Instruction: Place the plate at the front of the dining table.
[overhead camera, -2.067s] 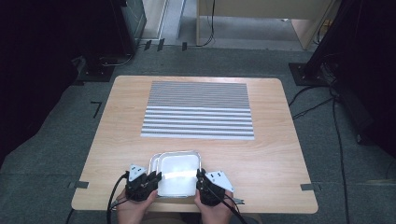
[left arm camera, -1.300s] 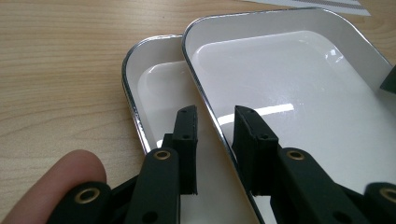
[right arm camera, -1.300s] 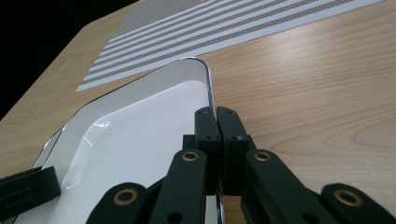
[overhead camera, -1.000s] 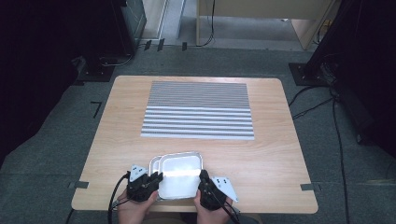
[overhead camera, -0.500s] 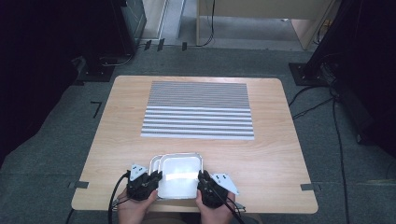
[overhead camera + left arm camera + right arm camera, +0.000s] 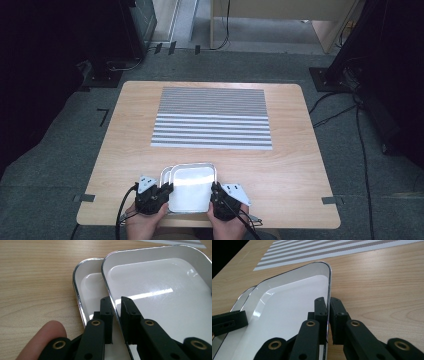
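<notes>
Two white trays with shiny metal rims lie stacked near the table's front edge. The top tray [image 6: 192,187] [image 6: 160,295] [image 6: 287,310] sits offset to the right, leaving the lower tray's [image 6: 164,175] [image 6: 90,287] [image 6: 243,298] left rim showing. My left gripper [image 6: 167,192] [image 6: 117,302] is shut on the top tray's left rim, one jaw inside and one outside. On the opposite rim my right gripper [image 6: 214,192] [image 6: 328,302] is shut the same way. The left gripper's jaw [image 6: 228,320] also appears in the right gripper view.
A grey-and-white striped mat [image 6: 212,117] [image 6: 324,250] covers the far middle of the wooden table [image 6: 300,165]. Bare wood lies left and right of the trays. Dark carpet, cables and black stands surround the table.
The top tray has shifted slightly right off the lower one, exposing the lower tray's left rim. Both hands have stayed at the front edge.
</notes>
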{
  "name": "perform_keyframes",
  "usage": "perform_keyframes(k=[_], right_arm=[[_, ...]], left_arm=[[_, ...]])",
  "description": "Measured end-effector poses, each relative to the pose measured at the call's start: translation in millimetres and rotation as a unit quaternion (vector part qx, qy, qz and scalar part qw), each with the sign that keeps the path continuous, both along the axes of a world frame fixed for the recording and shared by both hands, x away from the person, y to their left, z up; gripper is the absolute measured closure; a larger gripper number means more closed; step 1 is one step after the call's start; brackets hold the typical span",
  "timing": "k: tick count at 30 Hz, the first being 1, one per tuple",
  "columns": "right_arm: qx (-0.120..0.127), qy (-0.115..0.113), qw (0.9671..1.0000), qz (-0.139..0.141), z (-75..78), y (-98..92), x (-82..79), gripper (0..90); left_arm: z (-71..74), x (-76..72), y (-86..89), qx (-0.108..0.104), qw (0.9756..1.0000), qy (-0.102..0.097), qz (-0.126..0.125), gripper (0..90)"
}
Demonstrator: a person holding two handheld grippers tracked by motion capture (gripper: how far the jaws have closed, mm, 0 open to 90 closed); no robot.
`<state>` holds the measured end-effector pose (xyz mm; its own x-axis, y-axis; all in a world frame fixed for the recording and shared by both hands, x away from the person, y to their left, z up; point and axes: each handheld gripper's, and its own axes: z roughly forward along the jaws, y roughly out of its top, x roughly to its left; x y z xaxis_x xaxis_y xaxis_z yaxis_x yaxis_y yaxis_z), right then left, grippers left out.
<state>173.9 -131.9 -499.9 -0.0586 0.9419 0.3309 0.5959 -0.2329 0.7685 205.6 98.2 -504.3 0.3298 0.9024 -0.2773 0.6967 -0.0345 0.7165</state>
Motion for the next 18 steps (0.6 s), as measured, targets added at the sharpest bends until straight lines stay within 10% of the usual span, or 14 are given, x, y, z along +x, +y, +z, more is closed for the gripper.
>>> perform_keyframes(k=[18], right_arm=[[0.024, -0.026, 0.9993, 0.013, 11.8, -12.6, -5.2, 87.9]], left_arm=[[21.4, -6.5, -6.3, -0.013, 0.9993, -0.035, 0.009, 84.8]])
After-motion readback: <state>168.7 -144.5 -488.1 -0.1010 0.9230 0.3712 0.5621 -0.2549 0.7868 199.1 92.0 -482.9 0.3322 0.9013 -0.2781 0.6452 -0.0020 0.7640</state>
